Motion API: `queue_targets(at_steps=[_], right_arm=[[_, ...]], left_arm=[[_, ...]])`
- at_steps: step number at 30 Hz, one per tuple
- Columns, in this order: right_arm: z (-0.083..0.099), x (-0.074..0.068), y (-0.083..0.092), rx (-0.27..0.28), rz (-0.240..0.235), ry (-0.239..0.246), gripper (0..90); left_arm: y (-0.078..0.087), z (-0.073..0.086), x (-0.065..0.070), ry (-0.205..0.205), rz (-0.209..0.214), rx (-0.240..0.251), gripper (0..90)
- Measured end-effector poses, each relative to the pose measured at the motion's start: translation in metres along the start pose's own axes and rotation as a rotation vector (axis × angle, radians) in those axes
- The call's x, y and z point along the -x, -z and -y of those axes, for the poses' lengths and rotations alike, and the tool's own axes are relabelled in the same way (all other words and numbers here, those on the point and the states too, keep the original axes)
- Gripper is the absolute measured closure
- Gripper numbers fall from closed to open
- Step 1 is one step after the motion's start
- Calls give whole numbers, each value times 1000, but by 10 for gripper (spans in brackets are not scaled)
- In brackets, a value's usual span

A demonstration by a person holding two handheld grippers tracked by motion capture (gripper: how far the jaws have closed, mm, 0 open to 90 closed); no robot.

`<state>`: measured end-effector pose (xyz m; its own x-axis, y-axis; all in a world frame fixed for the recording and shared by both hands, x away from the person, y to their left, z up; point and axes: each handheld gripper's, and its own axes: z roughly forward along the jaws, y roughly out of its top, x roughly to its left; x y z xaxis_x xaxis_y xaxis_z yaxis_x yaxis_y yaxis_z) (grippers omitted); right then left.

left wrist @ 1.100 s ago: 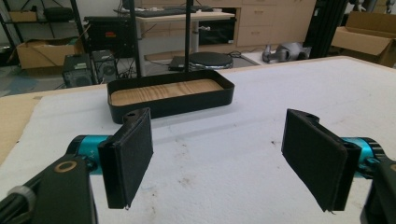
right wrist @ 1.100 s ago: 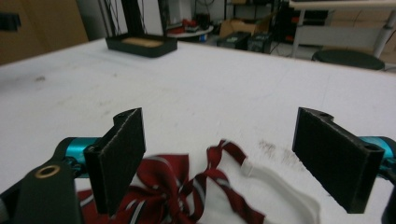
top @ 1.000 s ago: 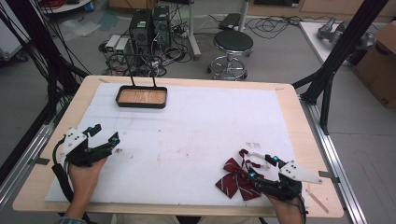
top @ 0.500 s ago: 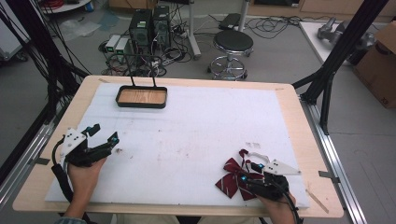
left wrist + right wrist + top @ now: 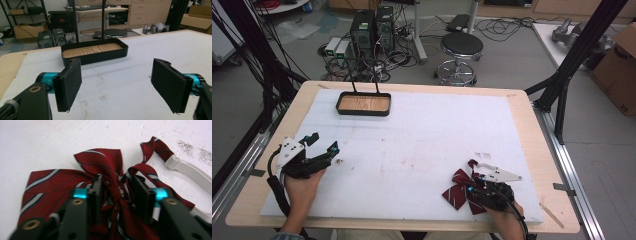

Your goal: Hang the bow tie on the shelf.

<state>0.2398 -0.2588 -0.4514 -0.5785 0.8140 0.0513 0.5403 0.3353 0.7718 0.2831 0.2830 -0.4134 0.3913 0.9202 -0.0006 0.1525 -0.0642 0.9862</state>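
Note:
A dark red striped bow tie (image 5: 457, 194) (image 5: 100, 160) lies on the white mat (image 5: 437, 130) near the front right edge. My right gripper (image 5: 473, 186) (image 5: 117, 192) is down on it. Its jaws have just been closing and now pinch the knot and the bunched fabric between the pads. The tie's white elastic strap (image 5: 190, 173) trails off to one side. At the front left my left gripper (image 5: 323, 144) (image 5: 117, 85) rests low over the mat, jaws wide open with nothing between them, pointing toward the tray.
A black tray (image 5: 363, 111) (image 5: 100, 56) with a wooden bottom stands at the back left of the mat. Black frame posts rise at both sides of the table. A stool (image 5: 461, 47) and computers stand on the floor beyond.
The right gripper slid left and down onto the bow tie, and its jaws closed in on the knot. The left gripper stayed where it was.

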Motion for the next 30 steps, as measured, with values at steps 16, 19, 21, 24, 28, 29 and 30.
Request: queue_targets(at_steps=[16, 19, 21, 24, 28, 29, 30], right_arm=[[-46, -21, 9, 112, 18, 169, 738], [-69, -26, 6, 126, 4, 212, 738], [-78, -26, 3, 136, -9, 225, 739], [-87, -26, 0, 146, -15, 232, 739], [-103, -26, -7, 161, -42, 231, 739], [-106, -26, -8, 164, -42, 236, 739], [-110, -27, -9, 167, -44, 240, 739]], left_arm=[[0, 0, 0, -9, -10, 9, 249], [-1, -1, -1, -8, -17, 12, 249], [-1, 0, -1, -6, -21, 14, 249], [-1, 0, -2, -5, -26, 18, 248], [-2, 0, -2, -8, -22, 24, 249], [-3, 0, -2, -9, -21, 24, 249], [-3, 0, -2, -11, -22, 21, 249]])
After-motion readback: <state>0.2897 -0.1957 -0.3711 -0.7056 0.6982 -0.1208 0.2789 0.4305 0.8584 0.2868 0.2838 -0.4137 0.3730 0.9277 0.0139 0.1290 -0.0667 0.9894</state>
